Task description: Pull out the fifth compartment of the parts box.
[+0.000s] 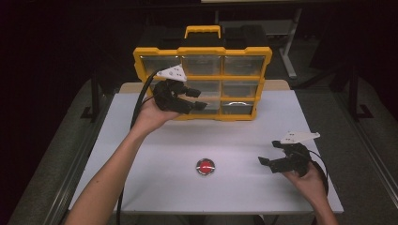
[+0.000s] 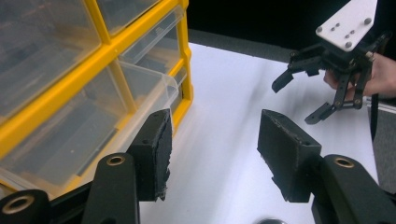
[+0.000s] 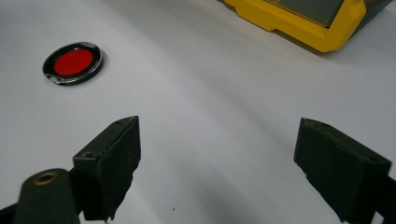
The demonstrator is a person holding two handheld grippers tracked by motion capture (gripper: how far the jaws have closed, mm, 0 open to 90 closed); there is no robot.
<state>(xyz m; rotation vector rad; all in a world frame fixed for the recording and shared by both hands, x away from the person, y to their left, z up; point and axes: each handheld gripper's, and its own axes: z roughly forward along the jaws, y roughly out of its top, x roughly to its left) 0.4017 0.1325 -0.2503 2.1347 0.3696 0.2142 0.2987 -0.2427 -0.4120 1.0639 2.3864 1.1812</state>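
A yellow organizer case [image 1: 202, 76] with clear drawers stands upright at the back of the white table [image 1: 234, 140]. My left gripper [image 1: 197, 98] hovers in front of its lower left drawers, open, with nothing between the jaws. In the left gripper view [image 2: 212, 154] a clear drawer [image 2: 149, 88] juts slightly out of the yellow frame [image 2: 84, 78], just beyond the left jaw. A round red disc with a dark rim [image 1: 205, 166] lies on the table near the front centre. My right gripper [image 1: 270, 152] is held open and empty to the right of the disc.
The right gripper view [image 3: 217, 158] looks over bare table, with the red disc [image 3: 73, 62] at upper left and a corner of the case [image 3: 299, 23] at upper right. The case has a yellow handle [image 1: 202, 31] on top. Dark floor surrounds the table.
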